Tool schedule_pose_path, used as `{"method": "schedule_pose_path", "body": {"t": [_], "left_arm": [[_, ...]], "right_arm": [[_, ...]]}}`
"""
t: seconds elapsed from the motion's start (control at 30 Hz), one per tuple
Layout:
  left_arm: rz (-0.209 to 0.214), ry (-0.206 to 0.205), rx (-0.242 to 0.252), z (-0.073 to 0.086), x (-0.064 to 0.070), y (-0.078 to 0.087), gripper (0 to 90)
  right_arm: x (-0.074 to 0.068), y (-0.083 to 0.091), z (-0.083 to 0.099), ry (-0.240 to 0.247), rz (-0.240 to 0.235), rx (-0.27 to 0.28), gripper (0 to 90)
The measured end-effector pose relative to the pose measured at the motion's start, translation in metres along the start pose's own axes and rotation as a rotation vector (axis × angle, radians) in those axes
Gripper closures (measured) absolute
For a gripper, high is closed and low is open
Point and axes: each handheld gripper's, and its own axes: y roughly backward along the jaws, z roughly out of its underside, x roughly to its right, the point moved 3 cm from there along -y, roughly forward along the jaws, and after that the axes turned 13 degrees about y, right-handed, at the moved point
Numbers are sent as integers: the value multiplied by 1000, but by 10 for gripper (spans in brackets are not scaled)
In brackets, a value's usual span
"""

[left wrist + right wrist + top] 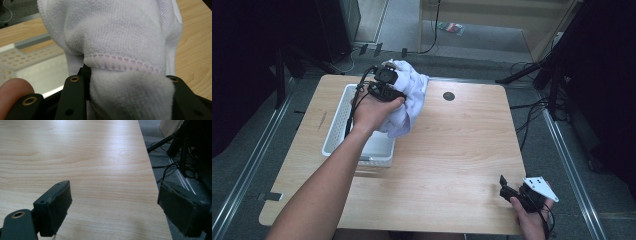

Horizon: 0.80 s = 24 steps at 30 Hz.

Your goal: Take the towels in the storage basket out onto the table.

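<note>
White towel (409, 97): left claw (387, 85) clamping it above basket (337, 117); likely best lowering centred, keeping grip firm. Right claw (517, 192): gaping empty over counter (462, 150).

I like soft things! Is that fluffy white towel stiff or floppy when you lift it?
Probably floppy: the fluffy white towel sags in folds from the left gripper above the white perforated plastic basket. Likely light, since one pinch holds it. Its nubbly pile suggests it won't slip easily.
</note>
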Motion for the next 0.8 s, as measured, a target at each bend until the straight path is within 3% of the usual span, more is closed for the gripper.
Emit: {"method": "schedule_pose_path", "body": {"t": [0.57,0.8], "left_arm": [[57,-40,-30,6,45,-26,565],[86,-35,-42,13,63,-42,560]], "right_arm": [[0,0,0,0,-4,3,121],[0,0,0,0,-7,5,121]]}}
